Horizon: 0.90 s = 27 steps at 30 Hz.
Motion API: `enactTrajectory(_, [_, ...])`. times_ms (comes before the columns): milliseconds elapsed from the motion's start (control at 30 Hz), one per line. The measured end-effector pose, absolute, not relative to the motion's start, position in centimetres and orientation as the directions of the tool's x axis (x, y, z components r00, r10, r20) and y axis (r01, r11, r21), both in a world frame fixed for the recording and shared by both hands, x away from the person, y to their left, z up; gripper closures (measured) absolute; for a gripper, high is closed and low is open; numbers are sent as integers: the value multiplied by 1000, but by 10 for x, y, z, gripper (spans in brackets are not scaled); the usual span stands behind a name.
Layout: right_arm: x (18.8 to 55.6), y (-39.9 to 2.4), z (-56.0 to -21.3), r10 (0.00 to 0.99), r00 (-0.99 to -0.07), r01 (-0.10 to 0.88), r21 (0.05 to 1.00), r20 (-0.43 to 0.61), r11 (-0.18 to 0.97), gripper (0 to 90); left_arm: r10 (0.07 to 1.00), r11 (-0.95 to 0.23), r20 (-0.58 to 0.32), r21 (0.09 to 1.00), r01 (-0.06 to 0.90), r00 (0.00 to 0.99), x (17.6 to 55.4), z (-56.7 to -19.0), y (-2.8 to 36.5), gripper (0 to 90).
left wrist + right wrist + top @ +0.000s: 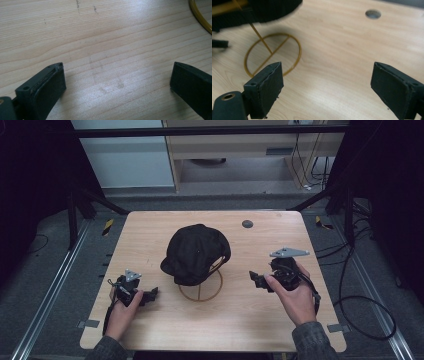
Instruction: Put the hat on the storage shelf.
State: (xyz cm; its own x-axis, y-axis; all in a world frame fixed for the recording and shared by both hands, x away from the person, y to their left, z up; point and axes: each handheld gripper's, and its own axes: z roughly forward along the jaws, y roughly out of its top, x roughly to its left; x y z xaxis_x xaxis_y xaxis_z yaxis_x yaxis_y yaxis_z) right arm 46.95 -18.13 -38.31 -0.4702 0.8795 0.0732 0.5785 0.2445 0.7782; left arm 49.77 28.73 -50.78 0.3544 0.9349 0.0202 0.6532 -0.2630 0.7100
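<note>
The black cap (196, 252) sits on its wire stand (201, 290) btw. both claws, a bit nearer the left gripper (150, 295) than the right gripper (256, 279), both released, holding nothing.

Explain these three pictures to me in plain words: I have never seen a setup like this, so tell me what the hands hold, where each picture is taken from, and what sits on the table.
No machine arm here: a person holds a two-jaw tool in each hand. The high view looks down on a wooden table from above the person's side. The left hand-held gripper shows at its left, the right hand-held gripper at its right. The other two pictures come from cameras riding on those tools, looking along their black jaws.

In the middle, a black cap rests on a thin yellow wire stand with a ring base. A small grey round spot lies farther back on the table.

Both tools have their jaws wide apart with bare wood between them, so nothing is held.
</note>
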Motion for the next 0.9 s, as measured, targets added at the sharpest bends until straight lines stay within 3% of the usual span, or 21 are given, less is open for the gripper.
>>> enactTrajectory(467, [473,-181,-456,901,-418,663,717,115,216,135,934,-263,19,712,651,356,500,-508,289,0])
enactTrajectory(633, [478,-181,-485,916,-390,685,694,91,223,137,948,-236,18,712,662,319,504,-508,293,0])
enactTrajectory(900, [479,-179,-505,931,-365,669,696,5,259,121,958,-213,17,714,667,288,510,-508,299,0])
